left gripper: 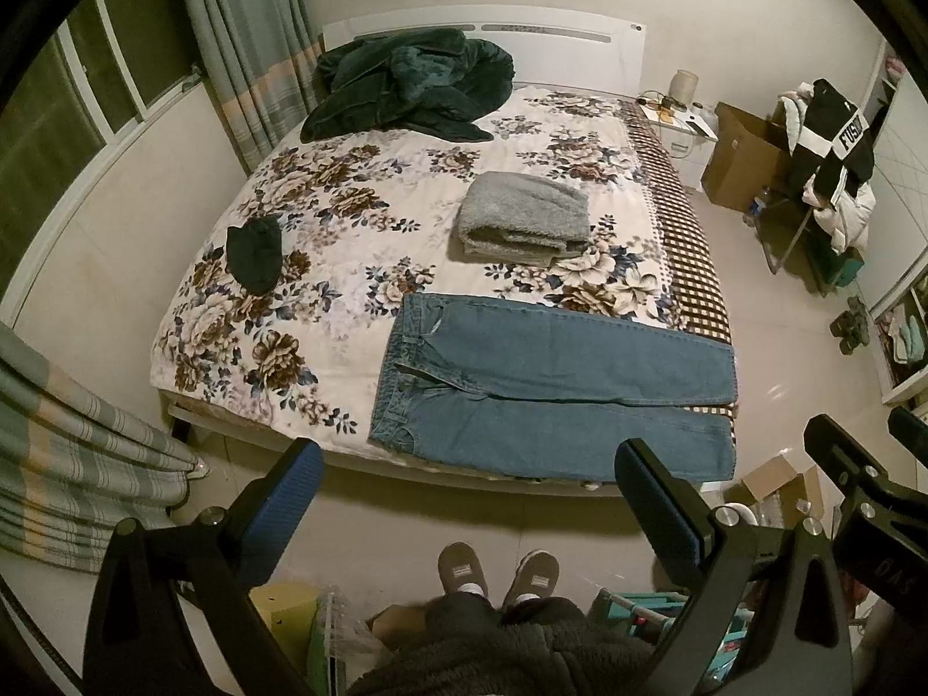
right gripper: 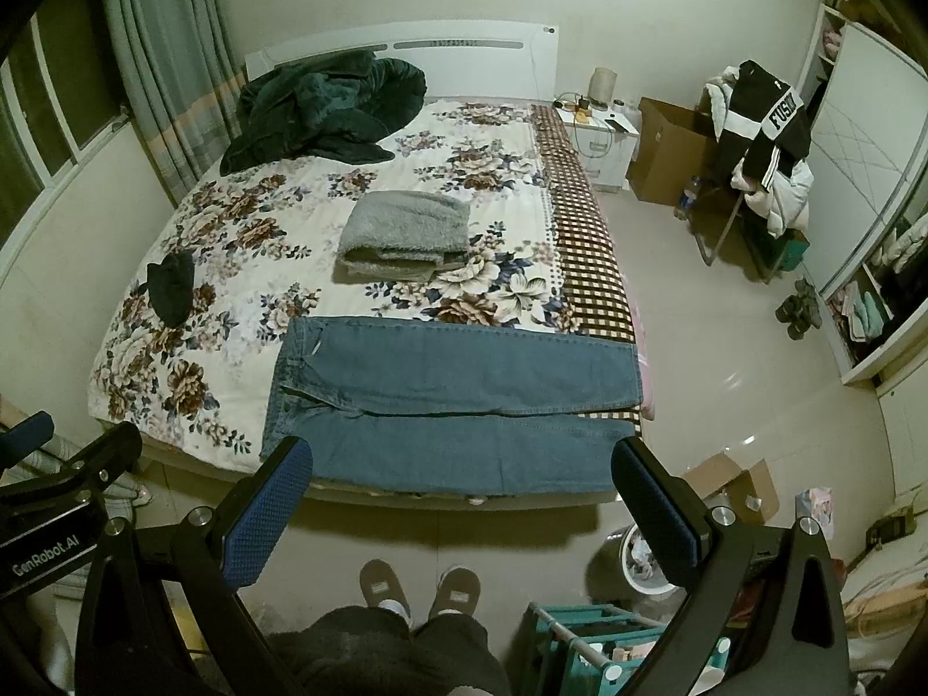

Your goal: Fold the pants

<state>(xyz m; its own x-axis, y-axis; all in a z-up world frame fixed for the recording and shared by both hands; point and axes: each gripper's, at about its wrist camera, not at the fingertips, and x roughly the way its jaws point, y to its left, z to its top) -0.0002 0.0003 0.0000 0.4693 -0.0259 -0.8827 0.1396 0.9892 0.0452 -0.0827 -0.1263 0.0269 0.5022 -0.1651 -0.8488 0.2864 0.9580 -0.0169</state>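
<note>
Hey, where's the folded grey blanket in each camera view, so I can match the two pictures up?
Left wrist: the grey blanket lies right of centre on the floral bedspread, beyond the jeans.
Right wrist: the blanket sits left of centre, again beyond the jeans.
Shared landmark: the dark green heap by the headboard.

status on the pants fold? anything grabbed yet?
Done: the jeans lie spread flat along the near edge of the bed, legs side by side, waistband to the left. No fold shows yet.
In hand: nothing. The left gripper and right gripper are both open, held back from the bed above the floor.
Left: every fold. A folded grey towel sits further up the bed.
</note>
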